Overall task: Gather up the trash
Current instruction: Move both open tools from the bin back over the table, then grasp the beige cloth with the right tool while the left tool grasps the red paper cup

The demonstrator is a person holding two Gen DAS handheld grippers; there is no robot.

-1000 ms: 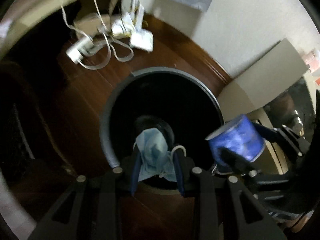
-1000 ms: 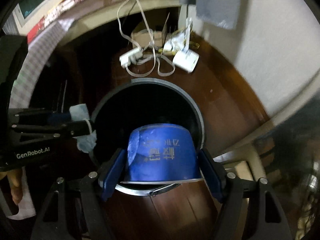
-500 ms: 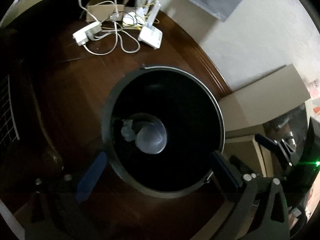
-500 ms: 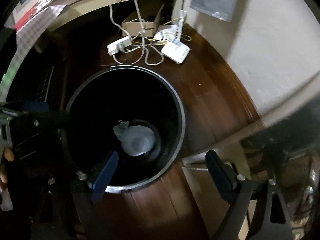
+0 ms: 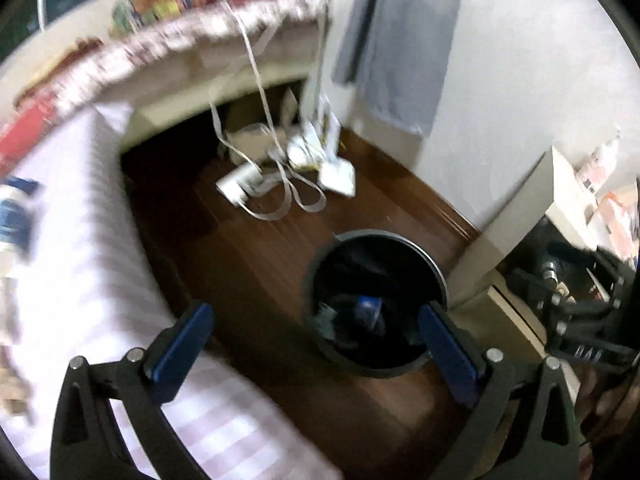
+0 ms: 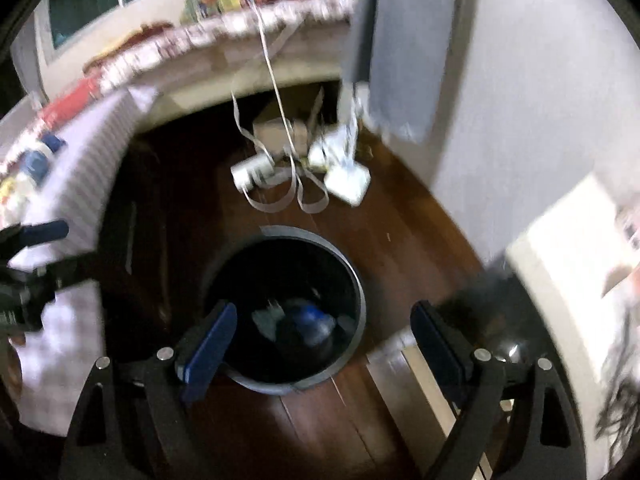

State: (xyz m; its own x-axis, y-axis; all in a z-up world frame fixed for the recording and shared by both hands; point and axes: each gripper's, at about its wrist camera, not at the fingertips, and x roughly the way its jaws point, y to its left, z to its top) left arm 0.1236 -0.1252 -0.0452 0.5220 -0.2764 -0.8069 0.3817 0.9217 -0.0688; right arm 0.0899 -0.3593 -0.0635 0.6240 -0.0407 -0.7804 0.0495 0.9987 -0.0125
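Observation:
A black round trash bin (image 5: 434,266) stands on the dark wood floor; it also shows in the right wrist view (image 6: 356,276). Inside it lie a blue cup (image 5: 369,307) (image 6: 314,318) and a pale crumpled mask (image 5: 326,318) (image 6: 266,318). My left gripper (image 5: 316,344) is open and empty, high above the bin's near left side. My right gripper (image 6: 322,340) is open and empty above the bin. The left gripper also shows at the left edge of the right wrist view (image 6: 36,248).
A table with a pink striped cloth (image 5: 80,240) (image 6: 88,168) stands left of the bin, with a blue-and-white bottle (image 5: 14,216) on it. A power strip, router and cables (image 5: 280,176) (image 6: 300,168) lie beyond. A beige cabinet (image 5: 520,232) stands right.
Both grippers opened and dropped the mask and the blue cup into the bin. Both have since risen and pulled back, so the bin looks smaller and the table has come into view.

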